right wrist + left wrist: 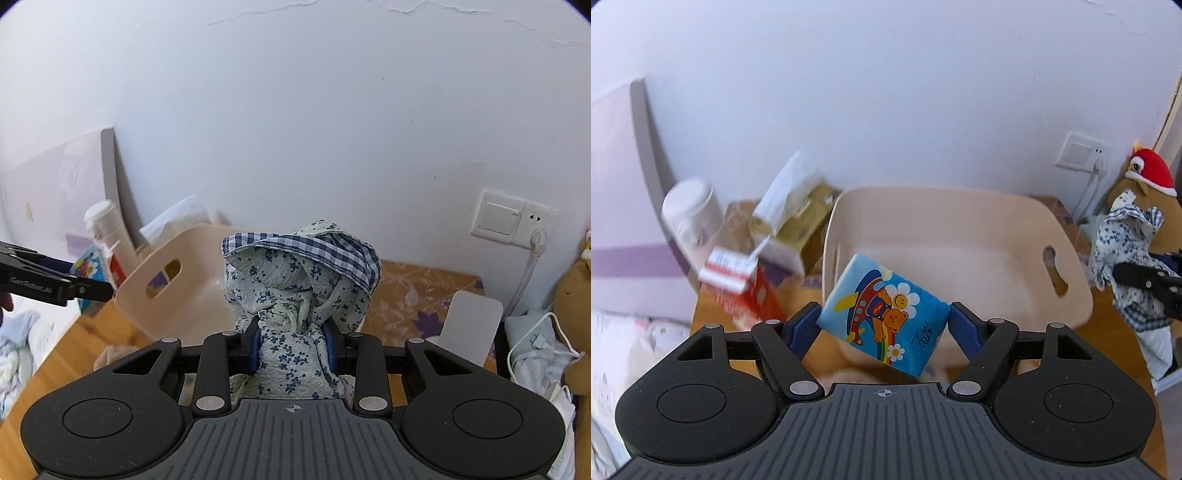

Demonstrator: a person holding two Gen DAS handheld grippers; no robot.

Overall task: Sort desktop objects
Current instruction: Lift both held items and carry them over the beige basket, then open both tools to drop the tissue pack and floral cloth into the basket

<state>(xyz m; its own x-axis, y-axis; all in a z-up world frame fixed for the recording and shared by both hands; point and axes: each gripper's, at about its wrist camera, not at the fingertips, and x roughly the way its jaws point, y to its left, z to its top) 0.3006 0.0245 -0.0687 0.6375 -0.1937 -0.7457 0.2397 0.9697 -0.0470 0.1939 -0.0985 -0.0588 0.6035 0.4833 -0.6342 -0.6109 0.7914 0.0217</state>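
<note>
My left gripper is shut on a blue tissue pack printed with a cartoon bear and rainbow, held tilted in the air in front of the beige storage bin. The same pack and left gripper show at the left of the right wrist view. My right gripper is shut on a bunched cloth, floral with a blue gingham edge, lifted before the bin. In the left wrist view that cloth hangs at the right.
Left of the bin stand a white bottle, a red-and-white box and olive boxes. A plush toy with a red cap sits at the right, near a wall socket with a cable. A white card stands on the patterned mat.
</note>
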